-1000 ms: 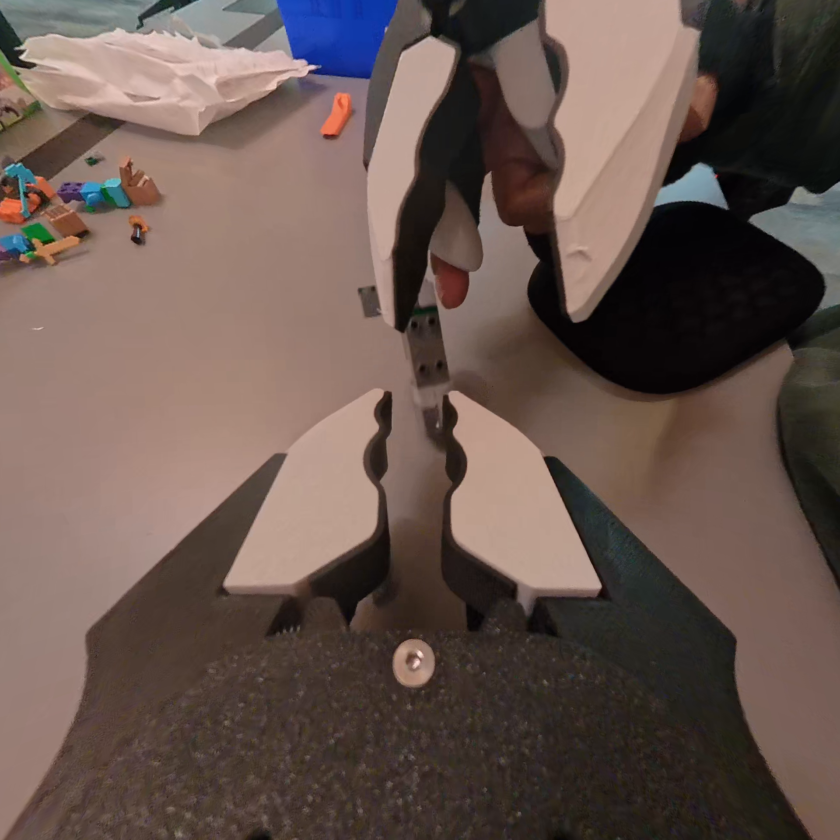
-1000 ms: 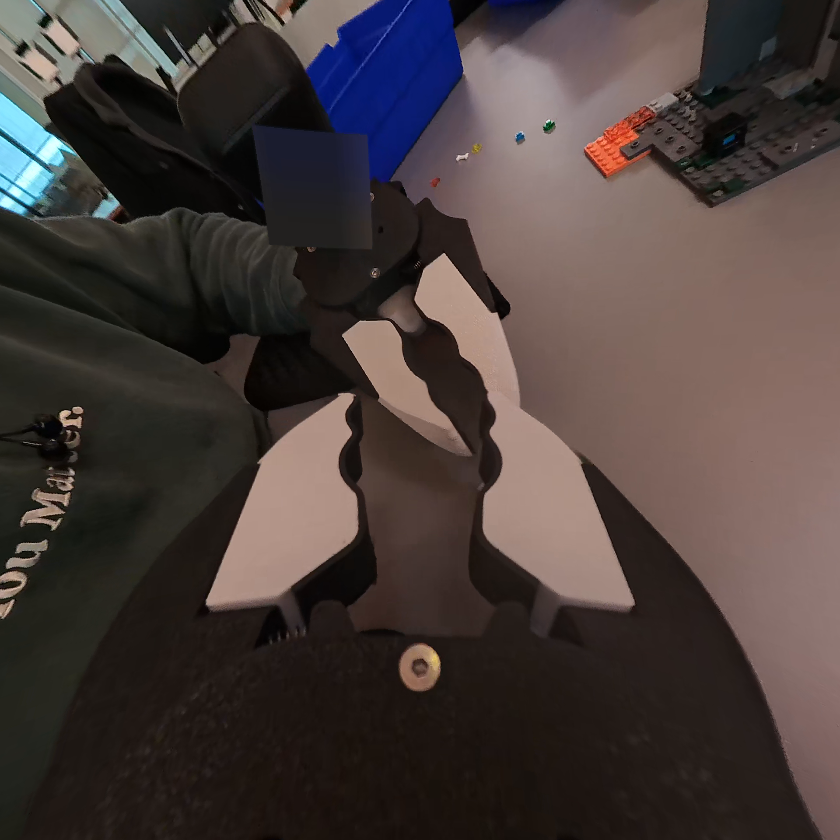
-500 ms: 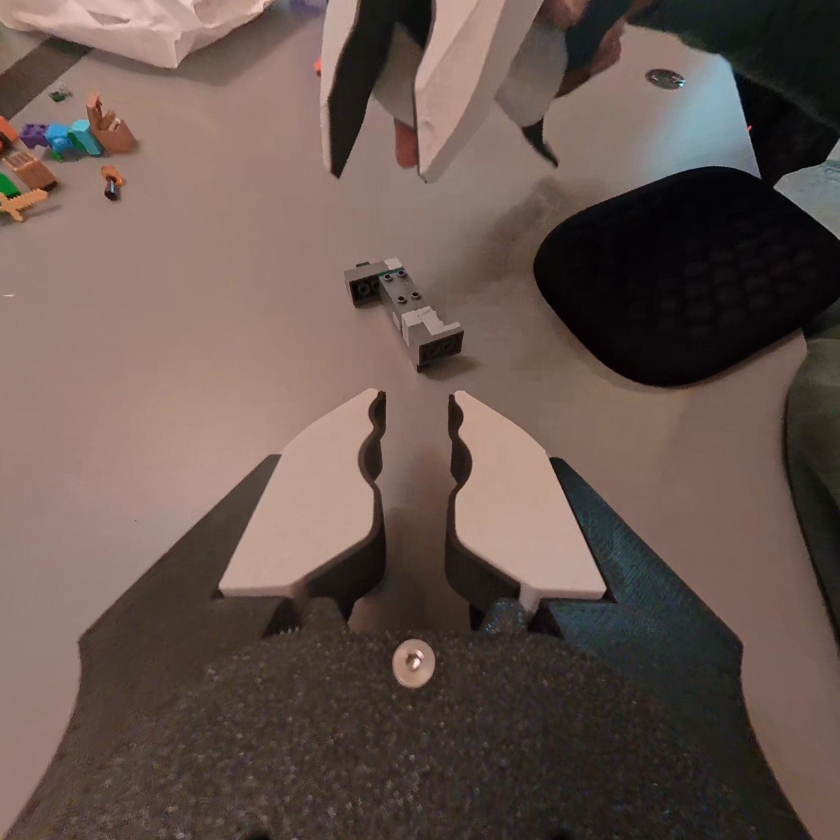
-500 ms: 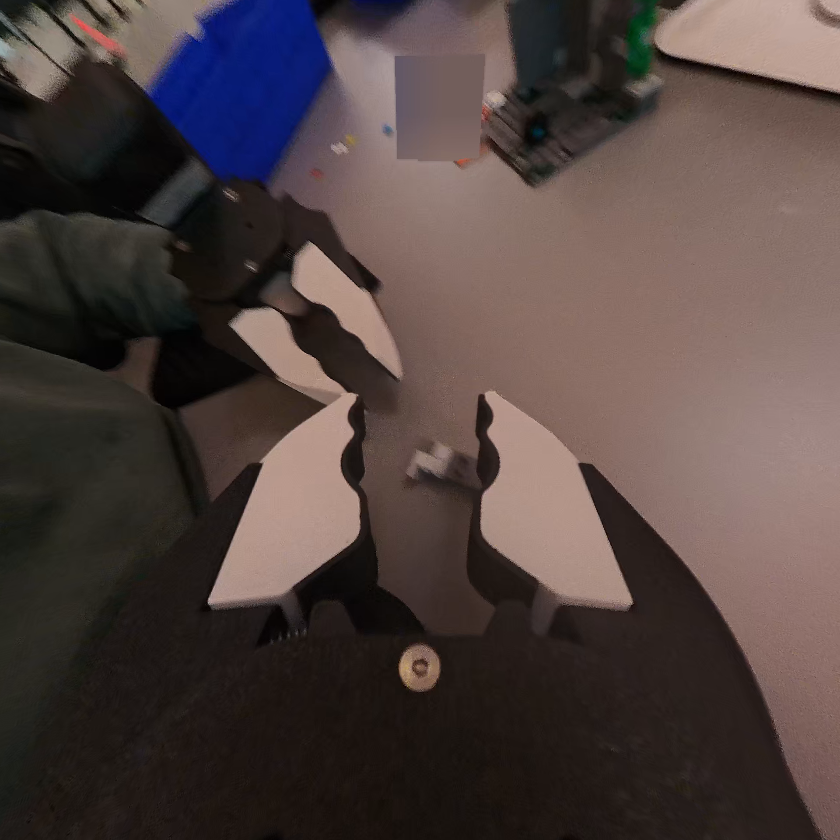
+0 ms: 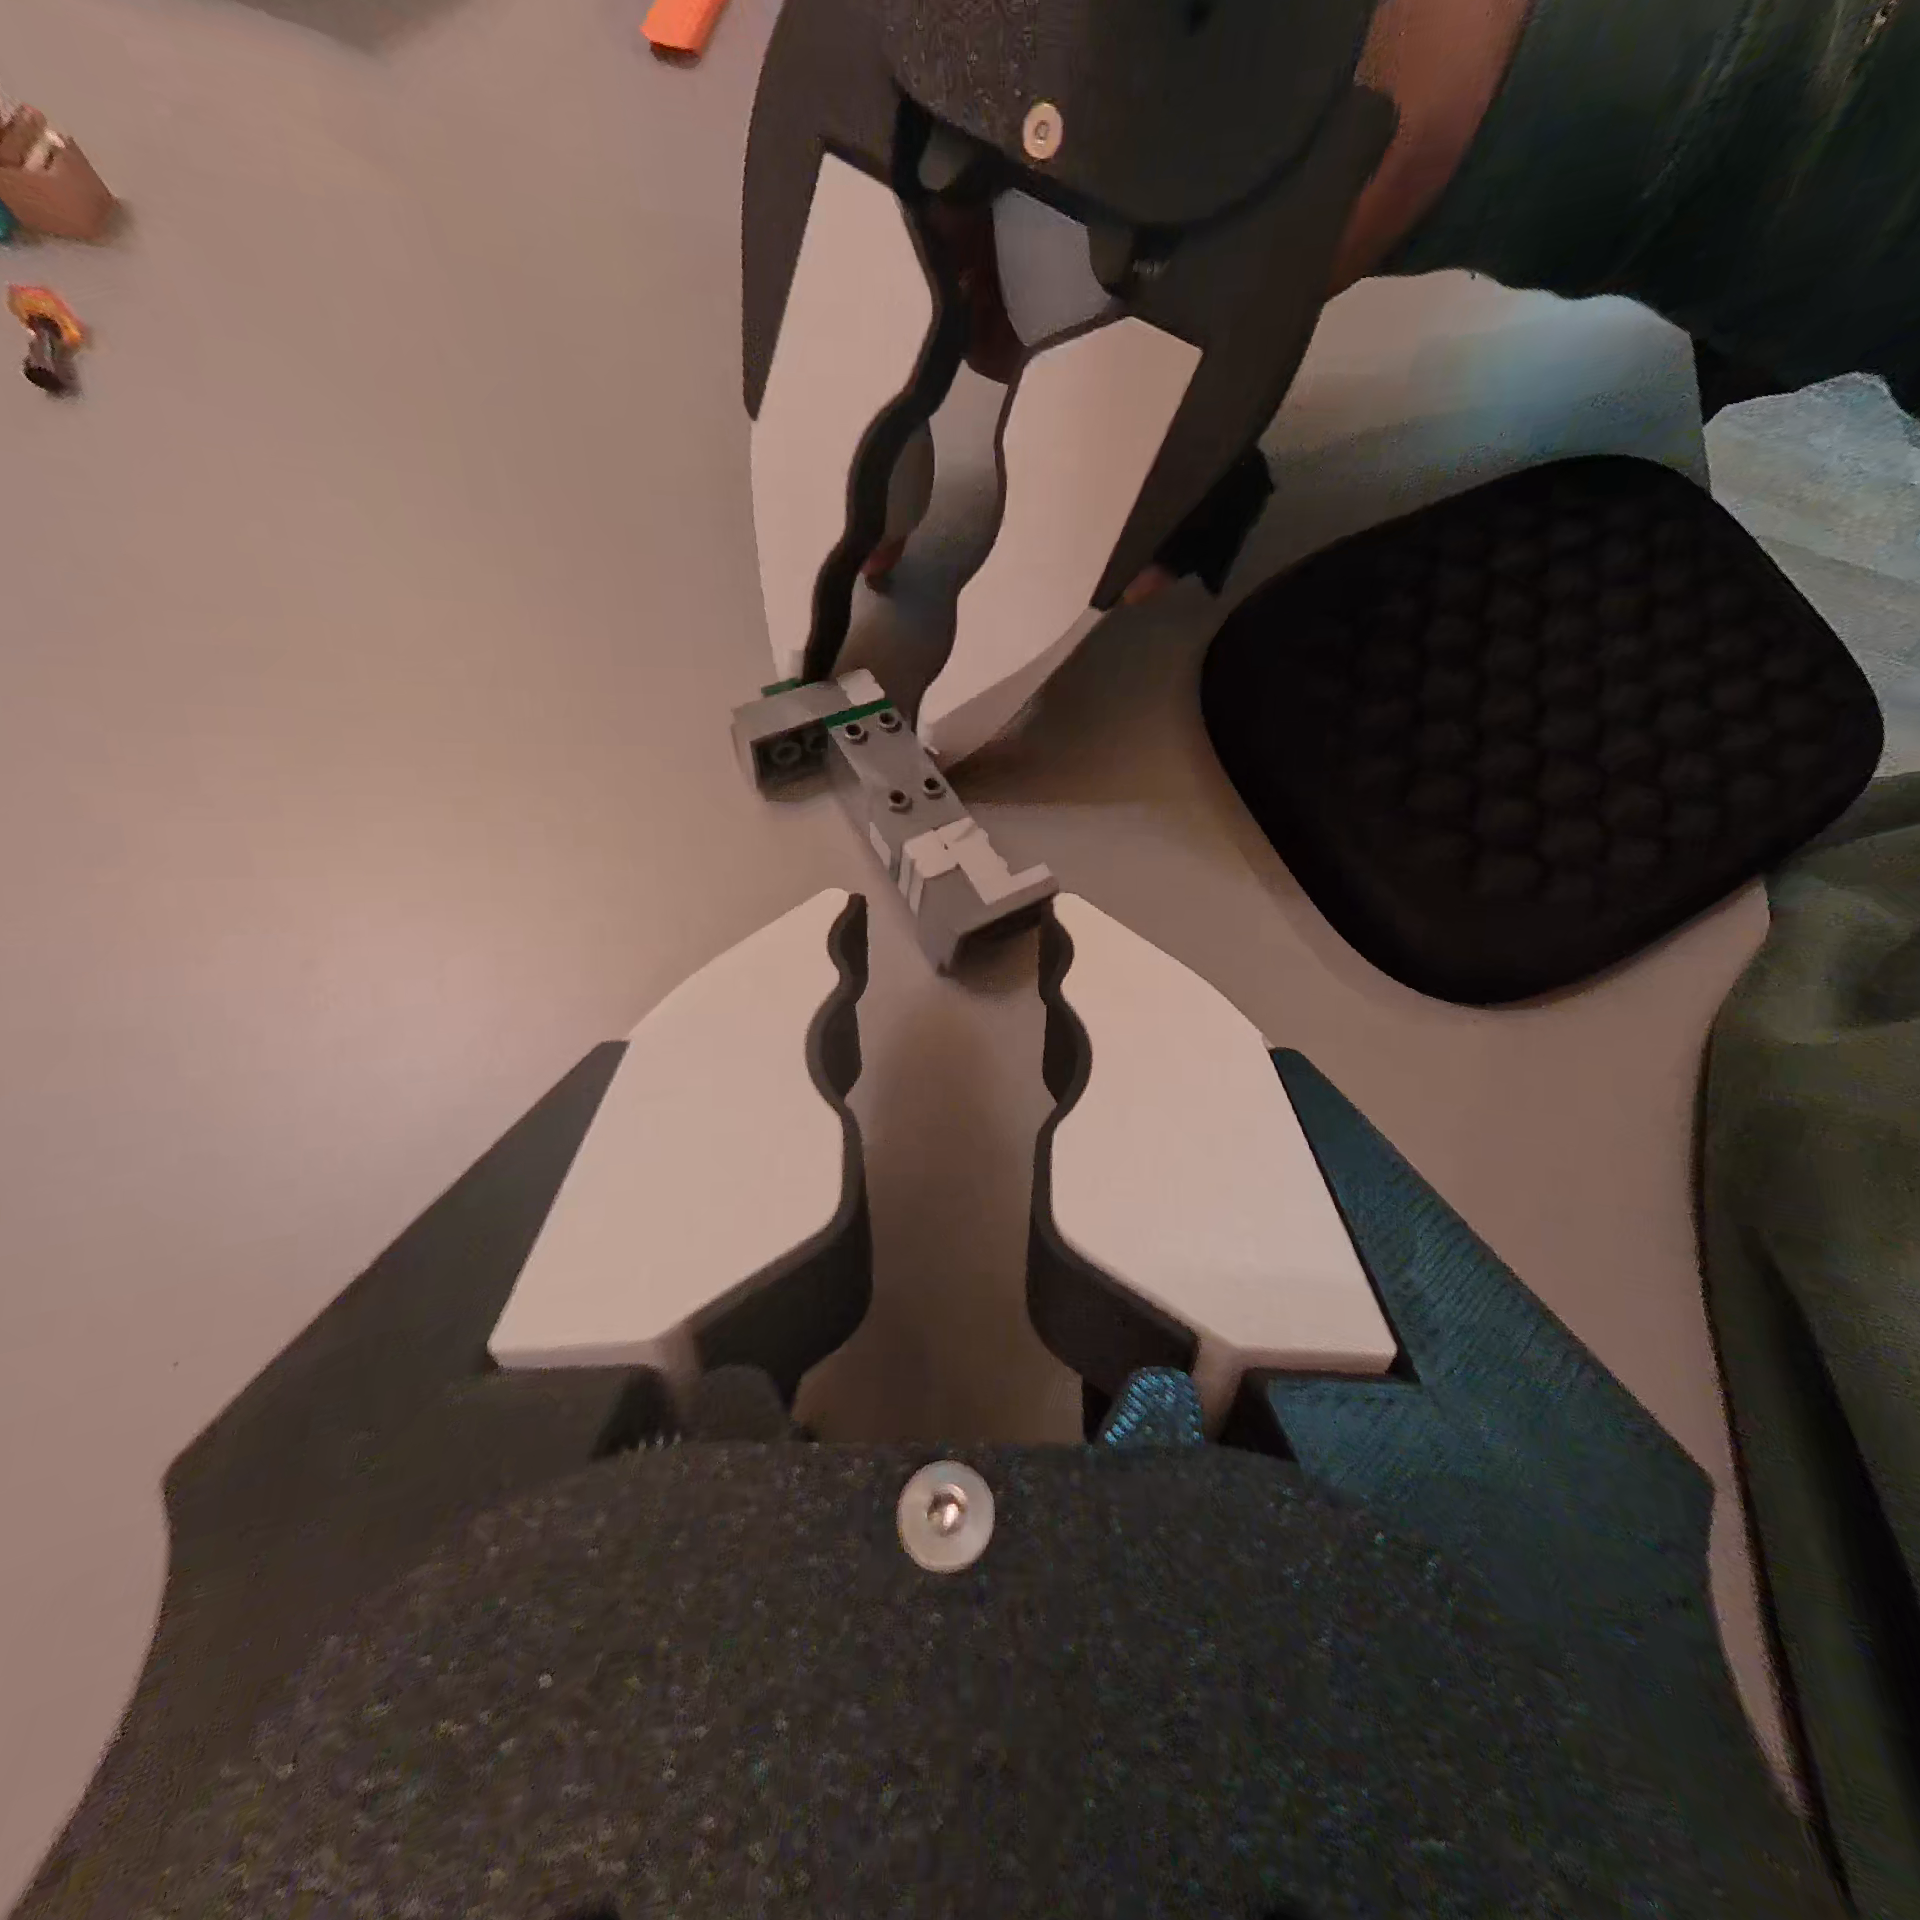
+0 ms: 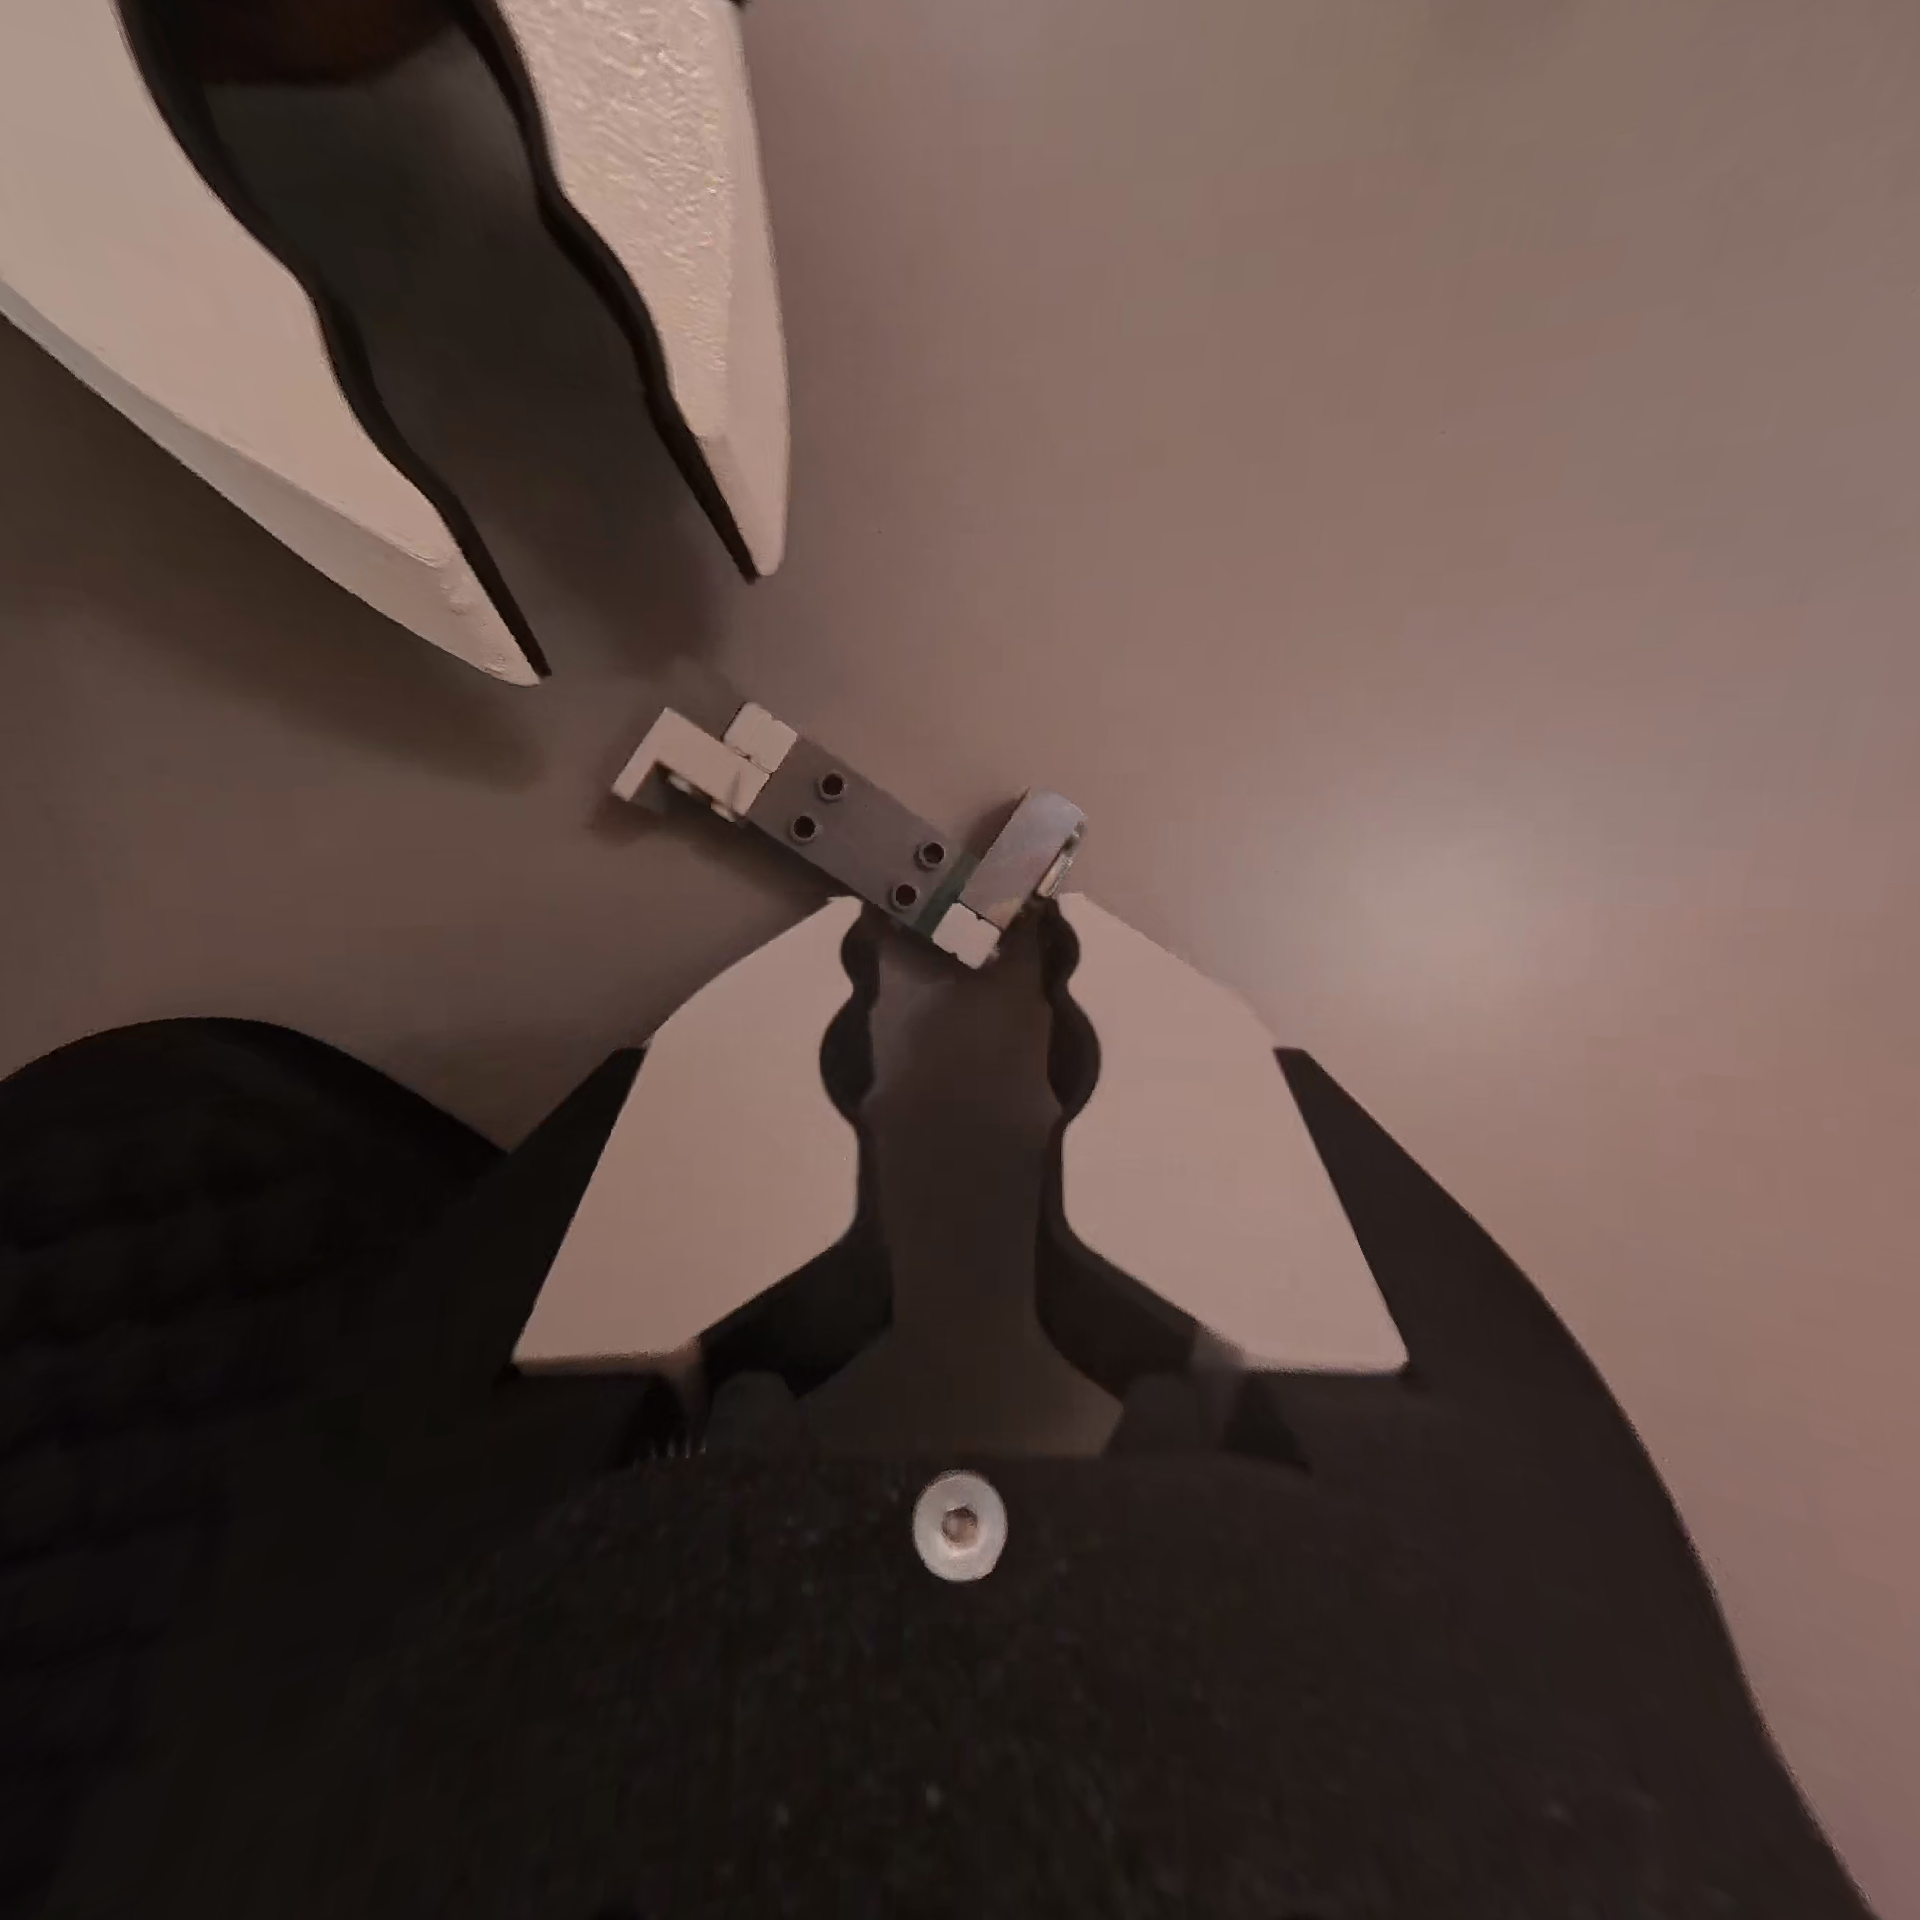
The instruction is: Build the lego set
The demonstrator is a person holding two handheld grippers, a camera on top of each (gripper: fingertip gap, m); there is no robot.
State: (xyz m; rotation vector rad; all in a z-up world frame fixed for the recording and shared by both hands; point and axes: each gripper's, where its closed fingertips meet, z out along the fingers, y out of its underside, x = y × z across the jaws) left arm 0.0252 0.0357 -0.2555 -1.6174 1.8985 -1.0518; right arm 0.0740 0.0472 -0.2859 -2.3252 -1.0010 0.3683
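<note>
A grey and white lego assembly (image 5: 896, 805) with a thin green layer lies flat on the grey table (image 5: 364, 727). My left gripper (image 5: 951, 914) is open, and its tips are at the assembly's near end. My right gripper (image 5: 868, 686) comes down from the top of this view with its fingertips on either side of the far end. In the right wrist view the assembly (image 6: 831, 831) lies just ahead of my right gripper (image 6: 951, 914), with its end between the open tips. The left gripper (image 6: 639, 618) is at the upper left there, open.
A black chair seat (image 5: 1538, 727) lies just past the table edge on the right. An orange piece (image 5: 681, 16), a brown piece (image 5: 52, 192) and a small figure (image 5: 47, 338) lie far left. A green sleeve (image 5: 1662, 156) and green clothing (image 5: 1818, 1351) fill the right side. The gap from one gripper's tips to the other's is roughly 6 cm. The small figure (image 5: 47, 338) sits 20 cm or so from the ends of my right fingers.
One second ago the assembly stood between both grippers. Half a second ago it lay on the table with both grippers drawn back. Now both have moved in to its ends, the right jaws narrower.
</note>
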